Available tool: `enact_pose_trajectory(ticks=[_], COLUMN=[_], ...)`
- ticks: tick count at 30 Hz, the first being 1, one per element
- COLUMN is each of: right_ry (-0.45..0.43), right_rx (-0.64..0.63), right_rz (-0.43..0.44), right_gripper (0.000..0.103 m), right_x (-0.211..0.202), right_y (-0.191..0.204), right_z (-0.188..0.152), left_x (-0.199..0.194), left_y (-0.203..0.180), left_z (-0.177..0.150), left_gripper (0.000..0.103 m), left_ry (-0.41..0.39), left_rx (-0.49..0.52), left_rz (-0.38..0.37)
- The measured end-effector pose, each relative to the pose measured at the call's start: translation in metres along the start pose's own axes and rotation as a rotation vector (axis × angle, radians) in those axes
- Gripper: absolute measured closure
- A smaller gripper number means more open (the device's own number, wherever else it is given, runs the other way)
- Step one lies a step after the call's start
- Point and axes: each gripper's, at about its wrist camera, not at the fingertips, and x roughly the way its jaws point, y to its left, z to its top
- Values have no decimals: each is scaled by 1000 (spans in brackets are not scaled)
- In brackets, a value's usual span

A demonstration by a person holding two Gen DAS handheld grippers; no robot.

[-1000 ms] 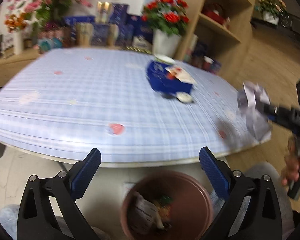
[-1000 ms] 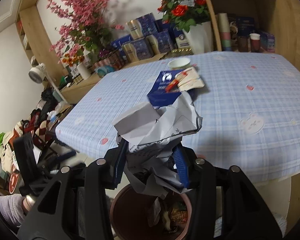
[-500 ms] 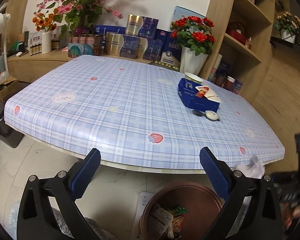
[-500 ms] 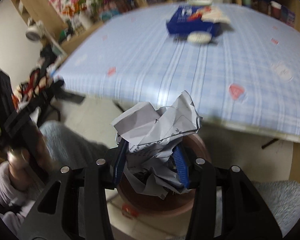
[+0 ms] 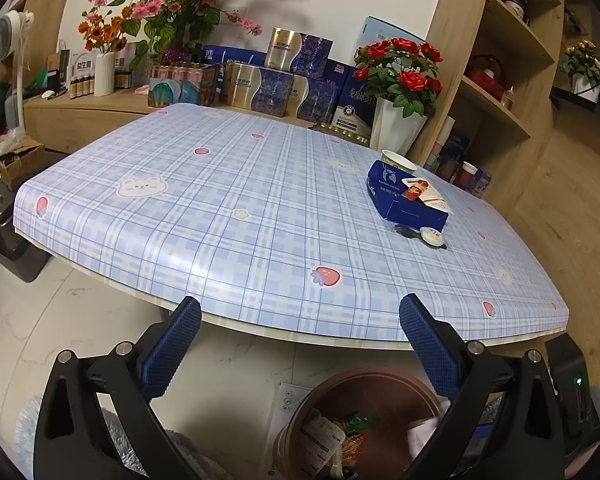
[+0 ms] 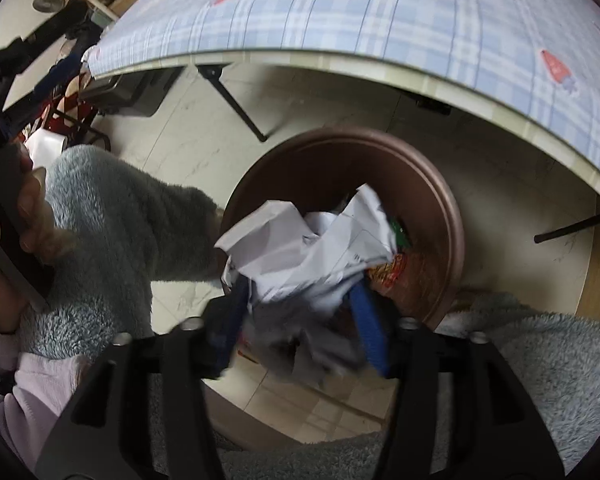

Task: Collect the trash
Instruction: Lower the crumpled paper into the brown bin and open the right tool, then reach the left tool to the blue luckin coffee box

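Right gripper point(image 6: 300, 312) dropped over bin point(image 6: 452, 216) — jaws opening, crumpled paper point(image 6: 304, 248) between; left gripper point(image 5: 300, 320) wide, empty.

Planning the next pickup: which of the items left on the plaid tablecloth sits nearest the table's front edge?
The small white round lid, just in front of the dark blue cardboard box. The white paper cup stands behind that box, farther back.

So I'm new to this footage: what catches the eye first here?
The crumpled white paper between the right gripper's opening jaws, right over the brown trash bin on the floor. Then the blue plaid tablecloth with a blue box on its right side, and the left gripper open and empty.
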Motion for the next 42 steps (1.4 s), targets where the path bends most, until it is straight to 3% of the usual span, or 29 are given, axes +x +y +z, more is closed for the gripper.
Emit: enact_pose_trajectory(ticks=[3,6,9,15,18,29,42], right_ry=[-10,-65,-192,-535,-621,-725,-772], right_rx=[4,28,48,45,65,205,276], right_rz=[3,-26,-64,-186,-220,-242,-215], right_gripper=[18,10,6,6,6,6,6], right_x=[-3,-13,-36,-96,-113,-133,-133], right_y=[0,-2,-6,-19,-32,-86,-128], right_z=[-1,1,6,9,15,25,36], left_x=[1,1,2,7,9,19,37], left_y=[0,-1,-1,-3,-5,-16,-31], left_z=[0,-1,-1,-3,-4,-9,3], left_gripper=[6,6,6,6,6,6,6], left_ry=[4,5,8,18,23,55,88], left_rx=[3,6,4,14,27,79,143], left_rz=[0,2,4,12,17,45,78])
